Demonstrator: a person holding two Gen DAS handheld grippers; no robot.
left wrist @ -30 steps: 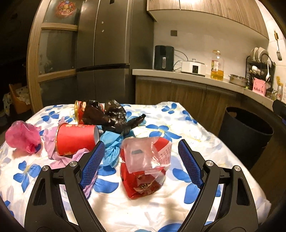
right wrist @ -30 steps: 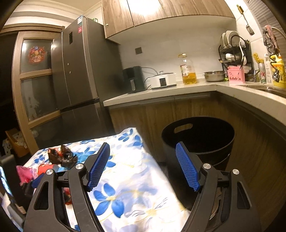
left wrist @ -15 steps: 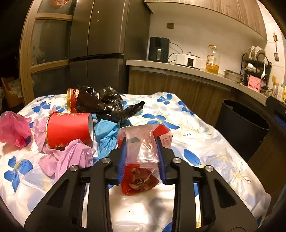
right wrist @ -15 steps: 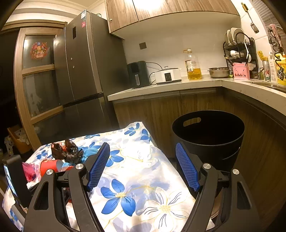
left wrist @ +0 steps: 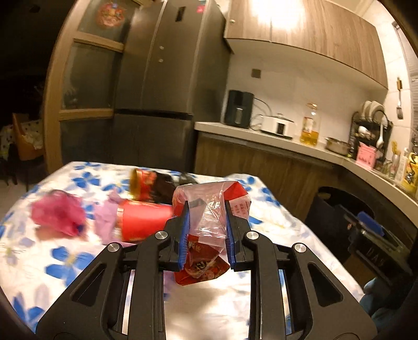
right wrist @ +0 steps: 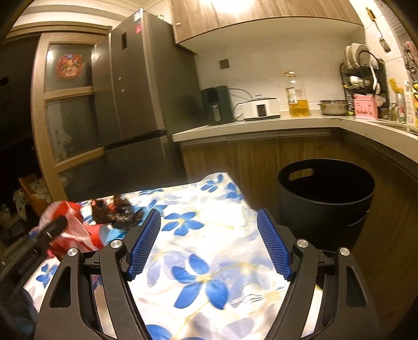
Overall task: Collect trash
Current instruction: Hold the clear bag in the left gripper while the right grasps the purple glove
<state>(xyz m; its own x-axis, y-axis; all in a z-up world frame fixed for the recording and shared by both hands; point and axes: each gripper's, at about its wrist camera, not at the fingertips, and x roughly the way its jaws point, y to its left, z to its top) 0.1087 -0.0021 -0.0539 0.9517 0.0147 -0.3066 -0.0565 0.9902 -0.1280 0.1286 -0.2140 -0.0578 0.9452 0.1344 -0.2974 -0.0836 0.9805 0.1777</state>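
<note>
Left wrist view: the left gripper (left wrist: pixel 206 230) had just been closing, and a red packet wrapped in clear plastic (left wrist: pixel 209 230) was clamped between its blue pads, lifted clear of the flowered tablecloth (left wrist: pixel 65 261). A red cup (left wrist: pixel 143 222), a pink bag (left wrist: pixel 57 217) and a black bag (left wrist: pixel 162 188) were left lying behind it. Nothing was held by the right gripper (right wrist: pixel 209 243), whose jaws were spread wide above the cloth, near the black bin (right wrist: pixel 326 198).

Dim kitchen, grey fridge (left wrist: pixel 159 86), wood cabinets (right wrist: pixel 261 11), pale countertop (right wrist: pixel 250 125), floral-clothed table (right wrist: pixel 209 235)
</note>
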